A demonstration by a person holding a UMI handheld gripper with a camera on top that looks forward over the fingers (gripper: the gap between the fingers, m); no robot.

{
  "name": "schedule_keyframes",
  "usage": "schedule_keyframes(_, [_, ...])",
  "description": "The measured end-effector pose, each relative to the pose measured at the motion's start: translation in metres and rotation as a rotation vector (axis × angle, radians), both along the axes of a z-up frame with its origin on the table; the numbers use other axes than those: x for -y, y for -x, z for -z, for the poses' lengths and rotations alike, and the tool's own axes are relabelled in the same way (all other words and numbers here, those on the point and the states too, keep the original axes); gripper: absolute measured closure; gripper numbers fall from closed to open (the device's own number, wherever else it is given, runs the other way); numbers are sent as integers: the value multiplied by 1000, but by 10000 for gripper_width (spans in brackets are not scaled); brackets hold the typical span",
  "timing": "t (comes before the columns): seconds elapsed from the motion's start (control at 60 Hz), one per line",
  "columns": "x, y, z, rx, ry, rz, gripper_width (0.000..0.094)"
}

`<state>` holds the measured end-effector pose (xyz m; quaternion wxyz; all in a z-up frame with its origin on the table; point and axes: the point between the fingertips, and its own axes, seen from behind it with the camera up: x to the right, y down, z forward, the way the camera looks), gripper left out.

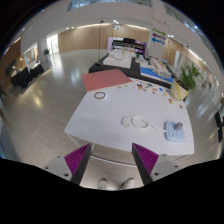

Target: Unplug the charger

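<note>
My gripper (111, 158) is open, its two magenta pads (75, 157) wide apart, with nothing between them. It is held high above the near edge of a white table (120, 108). Well beyond the fingers on the table lies a small white object with a coiled cable (133, 121), possibly the charger. To its right sits a pale blue-grey block (174, 130) that may be a socket strip. I cannot tell whether the two are connected.
Below, between the fingers, show the toes of a person's two shoes (106, 184). A red mat (100, 80), a thin ring (99, 95) and several small items (150, 88) lie farther along the table. A plant (188, 77) stands at the right, a keyboard (125, 45) at the back.
</note>
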<state>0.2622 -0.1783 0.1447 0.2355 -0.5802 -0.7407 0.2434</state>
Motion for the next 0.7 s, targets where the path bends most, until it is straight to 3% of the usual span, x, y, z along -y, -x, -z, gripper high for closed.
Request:
schedule_keyframes(0.117, [-26, 0, 5, 5, 1, 82, 87])
schedule_keyframes(0.467, [-193, 2, 22, -42, -35, 331, 85])
schedule_keyframes(0.6, [-242, 11, 30, -102, -48, 371, 82])
schedule_keyframes(0.7, [-267, 33, 31, -190, -42, 357, 79])
